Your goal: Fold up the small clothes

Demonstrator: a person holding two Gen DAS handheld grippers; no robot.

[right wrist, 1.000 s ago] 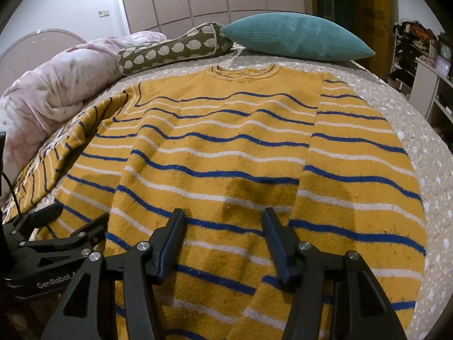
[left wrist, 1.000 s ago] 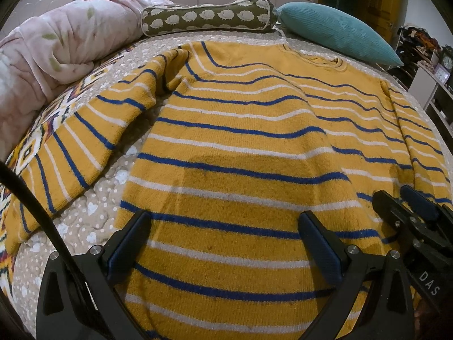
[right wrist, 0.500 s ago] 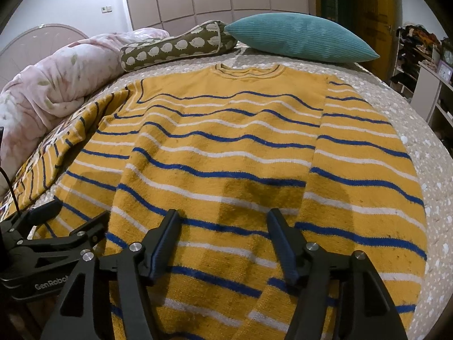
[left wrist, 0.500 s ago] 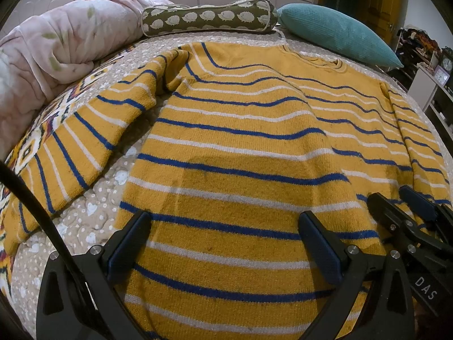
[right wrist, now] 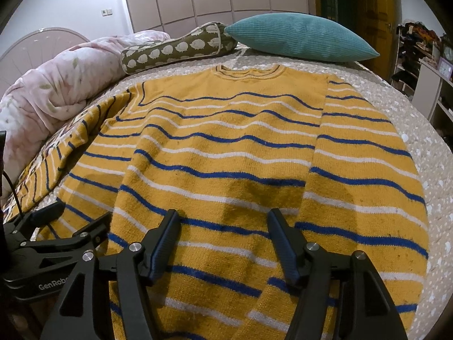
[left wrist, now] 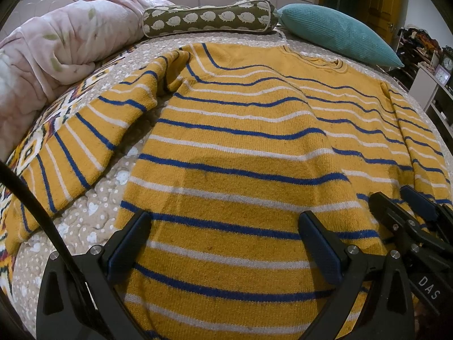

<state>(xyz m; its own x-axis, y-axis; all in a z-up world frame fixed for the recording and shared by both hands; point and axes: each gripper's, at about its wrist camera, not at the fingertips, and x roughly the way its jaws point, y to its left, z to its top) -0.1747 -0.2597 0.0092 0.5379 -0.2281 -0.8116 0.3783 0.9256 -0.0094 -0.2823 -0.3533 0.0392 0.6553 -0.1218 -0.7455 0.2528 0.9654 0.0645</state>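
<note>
Sweater [left wrist: 240, 170] spread flat on bed [right wrist: 424, 130], neck toward pillows. Left claw [left wrist: 223, 243] wide open, empty, above hem; right claw [right wrist: 223, 240] part open, also empty. Best: pinch hem corners together, lift evenly, fold toward neck without bunching sleeves.

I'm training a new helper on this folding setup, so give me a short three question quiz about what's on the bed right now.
1. True or false: the yellow striped sweater is already folded in half.
2. Which lies nearest its collar? A teal pillow; B pink quilt; C clock.
3. Fill in: both the left gripper and right gripper stand ____ above the hem.

Key: 1 false. 2 A. 3 open.
</note>
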